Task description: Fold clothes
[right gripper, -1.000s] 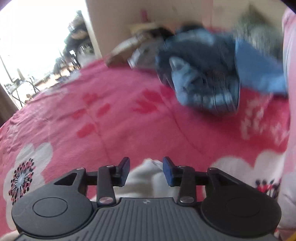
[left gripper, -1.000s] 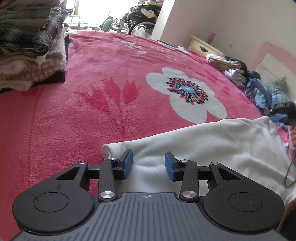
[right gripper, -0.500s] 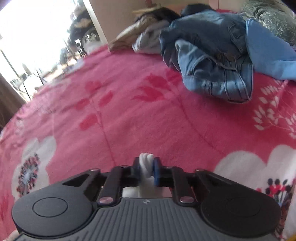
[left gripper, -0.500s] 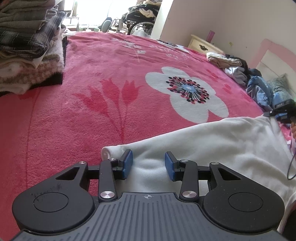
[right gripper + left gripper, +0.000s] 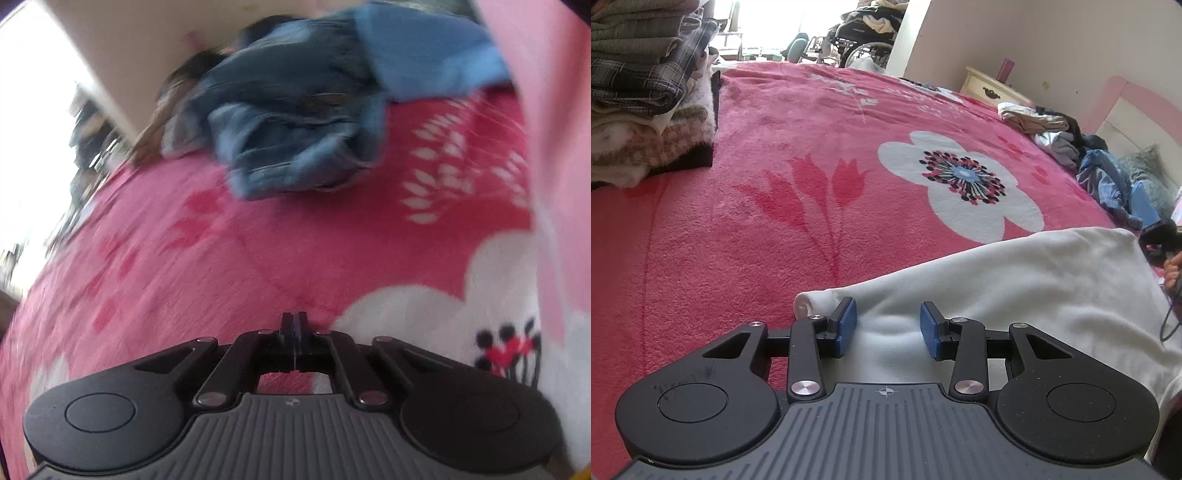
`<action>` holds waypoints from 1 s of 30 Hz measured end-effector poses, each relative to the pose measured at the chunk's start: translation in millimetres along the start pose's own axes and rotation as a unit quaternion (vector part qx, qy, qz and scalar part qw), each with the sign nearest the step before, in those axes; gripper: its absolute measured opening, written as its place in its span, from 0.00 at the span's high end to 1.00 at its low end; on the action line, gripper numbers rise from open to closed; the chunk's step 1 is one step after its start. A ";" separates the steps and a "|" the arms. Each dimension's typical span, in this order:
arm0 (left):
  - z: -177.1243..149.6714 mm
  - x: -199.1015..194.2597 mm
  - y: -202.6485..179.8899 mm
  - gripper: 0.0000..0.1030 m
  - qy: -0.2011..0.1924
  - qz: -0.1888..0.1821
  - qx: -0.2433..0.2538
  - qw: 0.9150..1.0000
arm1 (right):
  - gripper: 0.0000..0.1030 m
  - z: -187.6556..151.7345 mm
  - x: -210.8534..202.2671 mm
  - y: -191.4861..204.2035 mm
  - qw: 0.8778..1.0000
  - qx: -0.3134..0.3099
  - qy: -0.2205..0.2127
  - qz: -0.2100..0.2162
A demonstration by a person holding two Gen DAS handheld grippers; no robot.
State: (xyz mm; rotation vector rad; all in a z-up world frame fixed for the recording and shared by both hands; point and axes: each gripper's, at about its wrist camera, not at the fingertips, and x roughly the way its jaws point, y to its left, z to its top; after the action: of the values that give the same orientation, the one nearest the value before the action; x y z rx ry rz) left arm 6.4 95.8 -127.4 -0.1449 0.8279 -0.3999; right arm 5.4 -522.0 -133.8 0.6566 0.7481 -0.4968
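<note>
A white garment [image 5: 1034,291] lies spread on the pink flowered blanket [image 5: 775,221], its rolled cuff [image 5: 812,302] at the near left. My left gripper [image 5: 888,326] is open low over the garment's near edge; its blue pads [image 5: 846,325] straddle a slight pucker of cloth without pressing it. In the right wrist view, my right gripper [image 5: 294,325] is shut over the blanket, pads together with no cloth visible between them. That view is blurred. From the left wrist view, the right gripper [image 5: 1156,236] shows as a dark shape at the garment's far right corner.
A stack of folded clothes [image 5: 646,92] sits at the back left of the bed. Loose denim and other clothes [image 5: 295,122] are heaped near the headboard. A nightstand [image 5: 993,90] and a wheelchair [image 5: 864,40] stand beyond the bed. A hand [image 5: 1172,266] shows at the right edge.
My right gripper shut on a tuft of white cloth, then closed fully and swung sideways; the cloth no longer shows between its pads. The left gripper has stayed put, still open.
</note>
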 end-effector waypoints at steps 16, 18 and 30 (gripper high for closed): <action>0.4 -0.3 2.7 0.63 -0.001 -0.005 -0.002 1.000 | 0.91 3.8 8.7 70.5 0.981 -0.185 0.045 0.033; 1.3 -0.2 4.0 0.63 0.000 -0.008 -0.002 1.000 | 0.83 15.0 3.9 59.2 0.990 -0.136 0.018 0.040; 6.8 -0.4 5.2 0.63 0.016 -0.017 0.006 1.000 | 0.62 21.1 -3.8 48.5 0.988 -0.145 0.023 0.042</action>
State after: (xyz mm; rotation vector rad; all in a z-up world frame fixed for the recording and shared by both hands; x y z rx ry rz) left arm 12.7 100.5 -123.9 -0.1411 0.8550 -0.4400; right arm 42.7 -502.3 -101.7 0.4261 0.8141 -0.2877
